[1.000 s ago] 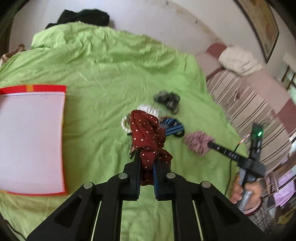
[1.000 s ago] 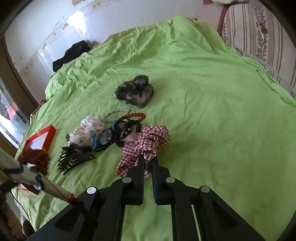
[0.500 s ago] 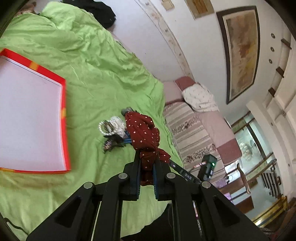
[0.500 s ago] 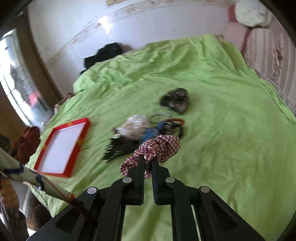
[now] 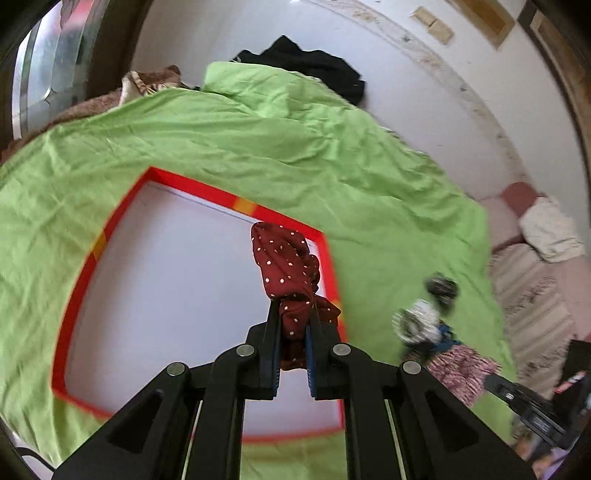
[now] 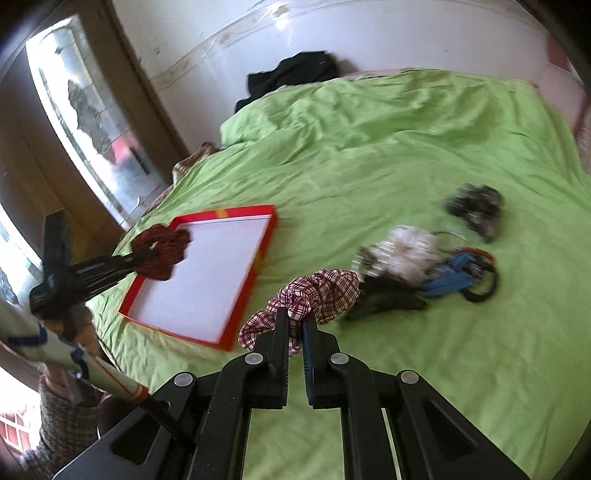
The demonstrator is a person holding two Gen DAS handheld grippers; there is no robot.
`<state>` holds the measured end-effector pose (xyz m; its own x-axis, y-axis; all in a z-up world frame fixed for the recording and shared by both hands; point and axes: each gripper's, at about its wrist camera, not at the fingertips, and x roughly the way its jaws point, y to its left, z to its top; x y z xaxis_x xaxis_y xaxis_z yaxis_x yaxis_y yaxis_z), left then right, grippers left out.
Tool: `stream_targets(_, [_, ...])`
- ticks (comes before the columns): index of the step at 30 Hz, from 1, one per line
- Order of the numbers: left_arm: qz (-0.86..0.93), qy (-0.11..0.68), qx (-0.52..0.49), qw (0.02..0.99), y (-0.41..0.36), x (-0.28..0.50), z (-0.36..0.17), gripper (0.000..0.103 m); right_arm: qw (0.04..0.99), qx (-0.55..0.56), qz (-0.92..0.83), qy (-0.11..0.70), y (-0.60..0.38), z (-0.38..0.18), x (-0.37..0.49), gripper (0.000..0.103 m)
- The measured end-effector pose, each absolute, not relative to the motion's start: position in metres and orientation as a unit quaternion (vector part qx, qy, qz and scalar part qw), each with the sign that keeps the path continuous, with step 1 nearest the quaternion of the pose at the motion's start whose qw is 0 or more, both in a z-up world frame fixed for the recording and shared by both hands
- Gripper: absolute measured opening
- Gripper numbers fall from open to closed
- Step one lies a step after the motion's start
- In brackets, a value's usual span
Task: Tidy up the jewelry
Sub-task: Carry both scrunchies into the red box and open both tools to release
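Pinching a maroon dotted scrunchie [image 5: 286, 266], the left tongs [image 5: 291, 314] hang over the red-rimmed tray [image 5: 79, 291]; the right tongs [image 6: 294, 321] clamp a plaid scrunchie [image 6: 317, 291], jewelry pile [image 6: 424, 262] ahead-right.

No lettering, label, brand mark or numeral is legible to you in either wrist view. The red-rimmed tray [image 5: 321, 240] ahead of your left gripper carries only plain orange patches on its border, with no print. The wall plaques [image 5: 432, 26] far beyond that gripper show no readable characters. Motion blur obscures the small items lying to the right.
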<state>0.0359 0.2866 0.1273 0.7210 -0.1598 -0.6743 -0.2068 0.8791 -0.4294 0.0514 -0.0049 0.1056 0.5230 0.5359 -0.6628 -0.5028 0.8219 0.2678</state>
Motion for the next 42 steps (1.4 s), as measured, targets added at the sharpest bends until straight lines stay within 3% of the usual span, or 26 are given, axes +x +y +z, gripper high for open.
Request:
stream_targets(18, [0.114, 0.374, -0.281, 0.876, 0.404, 0.11, 0.067, 0.01, 0.859, -0.06, 0.318, 0.396, 0.196, 0.081, 0.143, 0.007])
stream_targets(26, [0.136, 0.373, -0.301, 0.867, 0.42, 0.112, 0.056, 0.011, 0.86, -0.082, 0.277, 0.421, 0.212, 0.046, 0.175, 0.008])
stream_targets(31, [0.138, 0.364, -0.298, 0.871, 0.419, 0.109, 0.059, 0.017, 0.865, -0.085, 0.259, 0.42, 0.208, 0.039, 0.182, 0.008])
stream_targets(33, [0.142, 0.358, -0.293, 0.875, 0.418, 0.106, 0.063, 0.036, 0.867, -0.087, 0.256, 0.418, 0.208, 0.039, 0.182, 0.015])
stream_targets(34, [0.147, 0.352, -0.293, 0.877, 0.418, 0.103, 0.065, 0.04, 0.867, -0.086, 0.256, 0.418, 0.208, 0.039, 0.181, 0.021])
stream_targets(36, [0.151, 0.341, -0.298, 0.879, 0.421, 0.098, 0.068, 0.047, 0.869, -0.08, 0.257, 0.414, 0.207, 0.04, 0.18, 0.047])
stream_targets(38, [0.146, 0.337, -0.307, 0.878, 0.423, 0.096, 0.07, 0.048, 0.874, -0.078, 0.254, 0.407, 0.204, 0.043, 0.178, 0.057])
stream_targets(42, [0.139, 0.324, -0.311, 0.883, 0.421, 0.089, 0.078, 0.049, 0.878, -0.08, 0.257, 0.396, 0.199, 0.052, 0.17, 0.057])
